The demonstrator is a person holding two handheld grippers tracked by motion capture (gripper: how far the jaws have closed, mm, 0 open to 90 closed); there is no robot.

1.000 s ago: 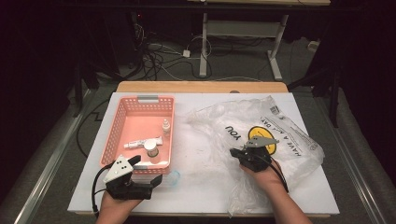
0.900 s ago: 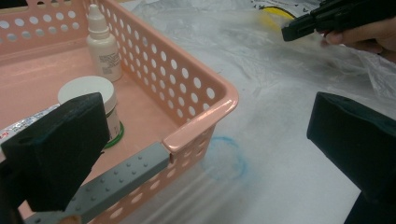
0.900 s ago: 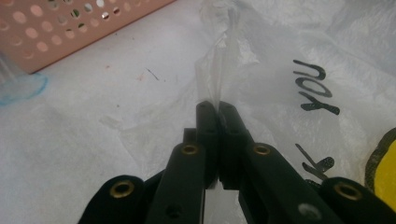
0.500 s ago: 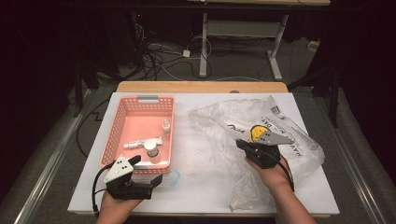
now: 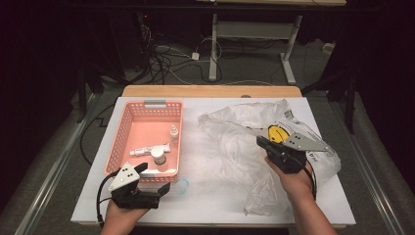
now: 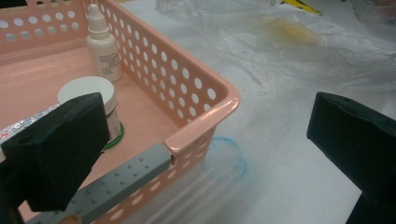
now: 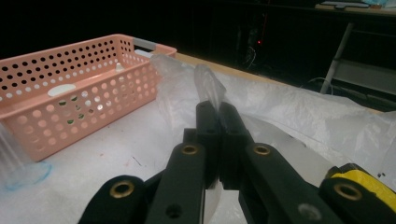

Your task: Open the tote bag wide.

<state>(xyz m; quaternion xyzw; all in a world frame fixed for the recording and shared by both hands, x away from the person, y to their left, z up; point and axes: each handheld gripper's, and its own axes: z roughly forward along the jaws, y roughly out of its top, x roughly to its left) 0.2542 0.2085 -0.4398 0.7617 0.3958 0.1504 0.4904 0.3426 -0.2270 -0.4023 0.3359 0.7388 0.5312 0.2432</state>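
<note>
Plastic bag (image 5: 235,142), clear and crumpled, sprawls over the right half of the white tabletop (image 5: 205,196), with a yellow print on it just beside the right hand. A fold of its film is pinched between the pressed-together jaws of the right claw (image 7: 217,109), and in the right gripper view the film stands up in a small peak above the jaw tips. Left of the bag sits a pink perforated basket (image 5: 122,142) with grey handles, apart from the bag. Inside it lie a tube (image 5: 149,150) on its side, a white-capped jar (image 6: 95,100) standing upright, and a small dropper bottle (image 6: 103,44) upright near the basket's right wall. The left claw (image 6: 205,140) hovers at the basket's near right corner with its jaws spread wide, one pad over the basket's rim, the other over bare tabletop, holding nothing. A faint blue ring (image 6: 226,156) marks the tabletop just beside that corner.
</note>
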